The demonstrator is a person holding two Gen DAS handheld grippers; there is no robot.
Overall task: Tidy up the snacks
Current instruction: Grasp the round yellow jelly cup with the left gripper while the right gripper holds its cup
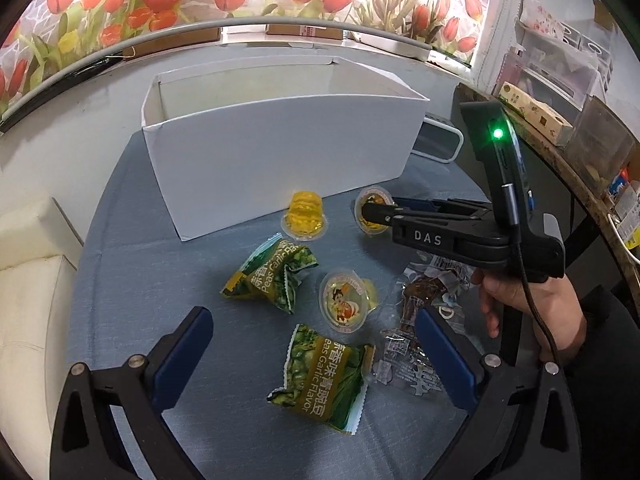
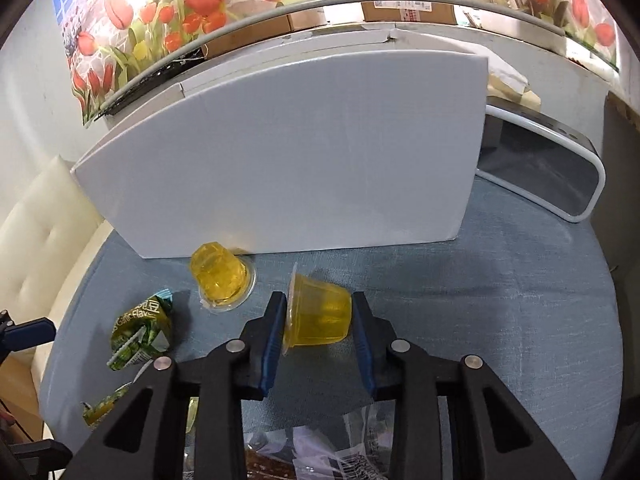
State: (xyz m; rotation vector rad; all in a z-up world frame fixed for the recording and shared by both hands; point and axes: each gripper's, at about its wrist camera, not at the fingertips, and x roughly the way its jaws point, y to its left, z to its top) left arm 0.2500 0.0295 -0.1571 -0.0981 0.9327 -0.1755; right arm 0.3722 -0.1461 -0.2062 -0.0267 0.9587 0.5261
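My right hand-held gripper [image 2: 319, 322] clamps a yellow plastic jelly cup [image 2: 318, 322] sideways, low above the blue table [image 2: 500, 320], ready for the white cardboard box [image 2: 300, 152]; my left hand-held gripper [image 1: 314, 354] waits wide open.

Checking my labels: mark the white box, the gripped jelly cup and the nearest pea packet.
white box [image 1: 280, 152], left wrist view, front wall.
gripped jelly cup [image 2: 320, 316], right wrist view, side wall.
nearest pea packet [image 1: 324, 376], left wrist view, printed face.

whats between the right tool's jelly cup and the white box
Only bare blue tablecloth separates the jelly cup in the right tool from the white box, per the right wrist view.
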